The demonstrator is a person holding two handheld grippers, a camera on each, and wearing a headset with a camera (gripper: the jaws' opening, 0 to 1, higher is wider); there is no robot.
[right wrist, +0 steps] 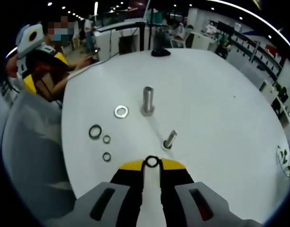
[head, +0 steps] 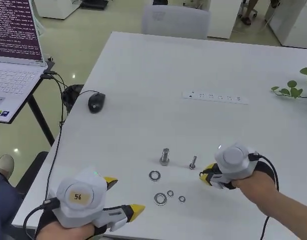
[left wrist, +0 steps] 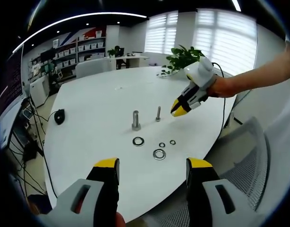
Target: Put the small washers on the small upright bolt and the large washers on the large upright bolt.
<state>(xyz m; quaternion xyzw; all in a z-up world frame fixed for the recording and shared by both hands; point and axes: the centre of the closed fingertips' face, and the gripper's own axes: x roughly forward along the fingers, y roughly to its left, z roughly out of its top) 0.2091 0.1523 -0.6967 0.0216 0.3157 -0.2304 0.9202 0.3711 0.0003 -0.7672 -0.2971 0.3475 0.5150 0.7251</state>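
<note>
Gripper check, right side first: right gripper [right wrist: 152,165] with jaws almost together, clamped on one small washer [right wrist: 152,161], ring pinched edge-on between yellow tips. Positioned just beside small bolt [right wrist: 169,139], not yet over it. Small bolt upright on its head on tabletop [right wrist: 220,94], shank bare. Large bolt [right wrist: 148,100] upright beyond it, likewise bare, near small bolt but not touching it. Left gripper [head: 123,196] held at near edge of tabletop, jaws wide apart and empty, pointed toward bolts. Recorded lying flat on tabletop between left gripper and bolts: large washer [head: 154,175] just in front of large bolt; another large washer [head: 160,199] nearer to edge; two small washers [head: 170,193] [head: 182,199] just beside that second one, all four apart from one another. Further out: black mouse [head: 96,102] with cable near left edge, white power strip [head: 215,97] lying across far half, green plant [head: 298,87] leaning in at right edge, open laptop [head: 16,75] on separate stand off left side.
</note>
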